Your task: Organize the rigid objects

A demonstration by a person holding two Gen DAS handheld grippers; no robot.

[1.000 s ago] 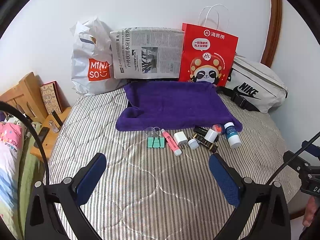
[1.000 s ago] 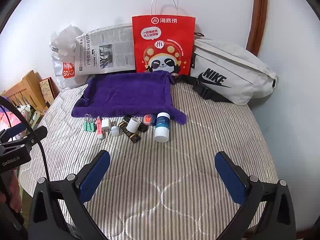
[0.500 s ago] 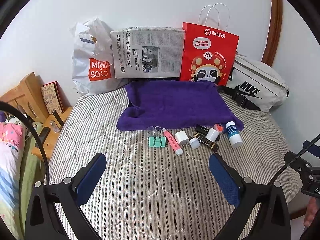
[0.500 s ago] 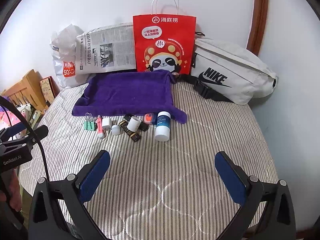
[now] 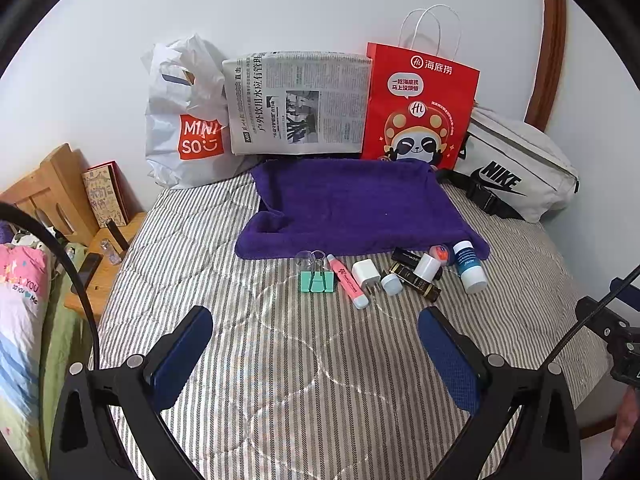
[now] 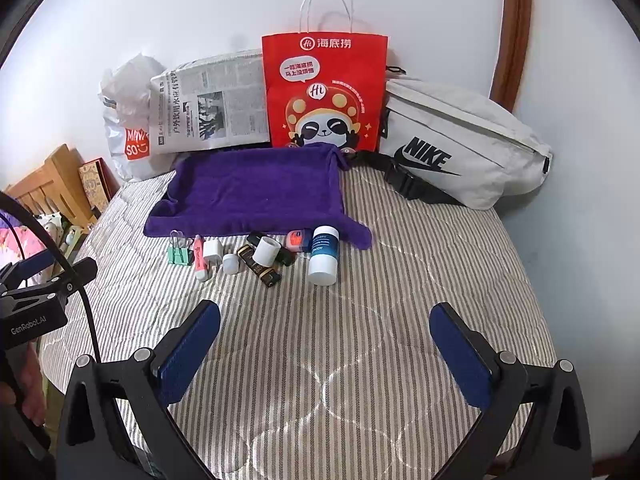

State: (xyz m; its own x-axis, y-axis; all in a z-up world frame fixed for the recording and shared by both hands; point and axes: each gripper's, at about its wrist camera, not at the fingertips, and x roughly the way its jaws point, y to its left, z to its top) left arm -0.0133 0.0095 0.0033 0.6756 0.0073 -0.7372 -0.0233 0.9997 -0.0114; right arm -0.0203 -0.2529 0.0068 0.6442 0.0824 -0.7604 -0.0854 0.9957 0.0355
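Blue-padded, my left gripper point(image 5: 314, 354) and right gripper point(image 6: 326, 354) both hover spread wide and empty over the striped bed point(image 5: 320, 380). Well ahead of them I see a row: clip point(image 5: 317, 280), pink pen point(image 5: 347, 285), charger point(image 5: 366, 273), dark tubes point(image 5: 416, 280) and bottle point(image 6: 323, 255), just before the purple towel point(image 5: 352, 208). Bags point(image 6: 324, 92) lean on the wall behind.

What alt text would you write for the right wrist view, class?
The open right gripper hovers over a striped bed, short of a row of small items: green binder clip, pink highlighter, white charger, blue-labelled bottle. A purple towel lies behind them.
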